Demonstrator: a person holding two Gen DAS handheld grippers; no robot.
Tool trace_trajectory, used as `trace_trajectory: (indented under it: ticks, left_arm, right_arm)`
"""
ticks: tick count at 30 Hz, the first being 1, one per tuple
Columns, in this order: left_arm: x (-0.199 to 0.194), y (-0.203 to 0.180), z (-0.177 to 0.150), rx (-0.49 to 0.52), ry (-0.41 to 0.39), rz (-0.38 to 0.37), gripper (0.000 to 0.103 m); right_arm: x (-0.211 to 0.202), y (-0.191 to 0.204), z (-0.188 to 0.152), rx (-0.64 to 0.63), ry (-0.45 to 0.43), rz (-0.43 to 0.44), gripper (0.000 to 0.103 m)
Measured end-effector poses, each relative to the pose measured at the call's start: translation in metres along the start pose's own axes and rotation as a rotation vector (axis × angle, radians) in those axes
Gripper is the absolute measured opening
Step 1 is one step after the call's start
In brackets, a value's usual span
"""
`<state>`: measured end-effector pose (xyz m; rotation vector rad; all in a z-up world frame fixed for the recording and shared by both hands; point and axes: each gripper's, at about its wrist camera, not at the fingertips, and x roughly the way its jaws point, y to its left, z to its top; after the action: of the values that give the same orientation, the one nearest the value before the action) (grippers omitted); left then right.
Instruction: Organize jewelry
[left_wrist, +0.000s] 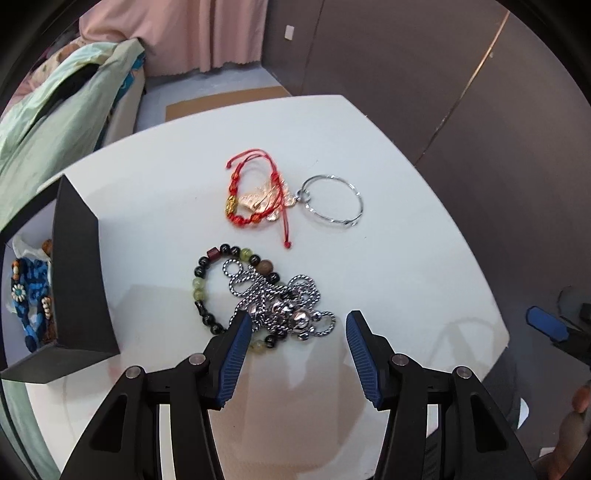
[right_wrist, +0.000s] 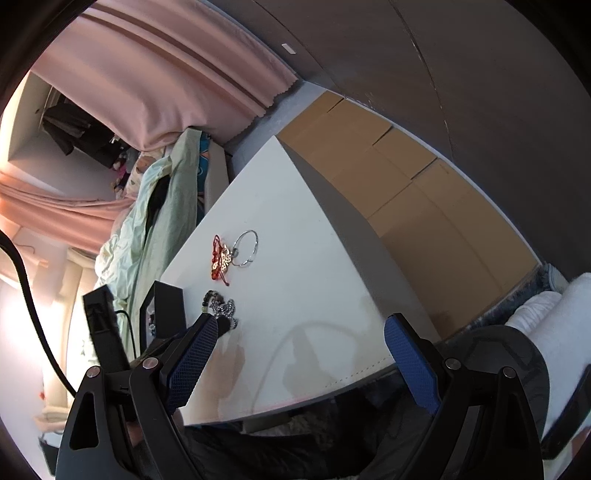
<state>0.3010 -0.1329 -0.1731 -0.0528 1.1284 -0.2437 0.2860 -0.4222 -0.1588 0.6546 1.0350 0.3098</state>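
Observation:
On the white table (left_wrist: 388, 258) lie a silver chain necklace (left_wrist: 284, 302) piled over a dark and green beaded bracelet (left_wrist: 207, 284), a red cord bracelet (left_wrist: 255, 199) over a rose-gold butterfly piece (left_wrist: 273, 210), and a thin silver bangle (left_wrist: 332, 201). My left gripper (left_wrist: 295, 325) is open, its fingers on either side of the chain pile, just above it. A black box (left_wrist: 77, 273) at the left holds blue and beaded jewelry (left_wrist: 33, 291). My right gripper (right_wrist: 299, 328) is open and empty, held off the table's near edge; the jewelry (right_wrist: 225, 254) lies farther off.
A bed with green bedding (left_wrist: 55, 110) stands beyond the table's left side. Pink curtains (left_wrist: 207, 33) and a brown wall (left_wrist: 424, 55) are behind. Cardboard (right_wrist: 406, 192) lies on the floor past the table's right edge.

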Motion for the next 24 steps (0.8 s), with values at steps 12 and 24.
trace_trajectory:
  ticks: [12,24]
  left_arm:
    - [-0.022,0.020,0.005,-0.035,-0.029,-0.046,0.005]
    - [-0.082,0.019,0.018,-0.023,-0.155,-0.117,0.004]
  right_arm:
    - [0.012,0.011,-0.002,-0.024,0.032,0.012,0.093]
    - [0.026,0.032,-0.007,-0.058,0.067,0.045,0.093]
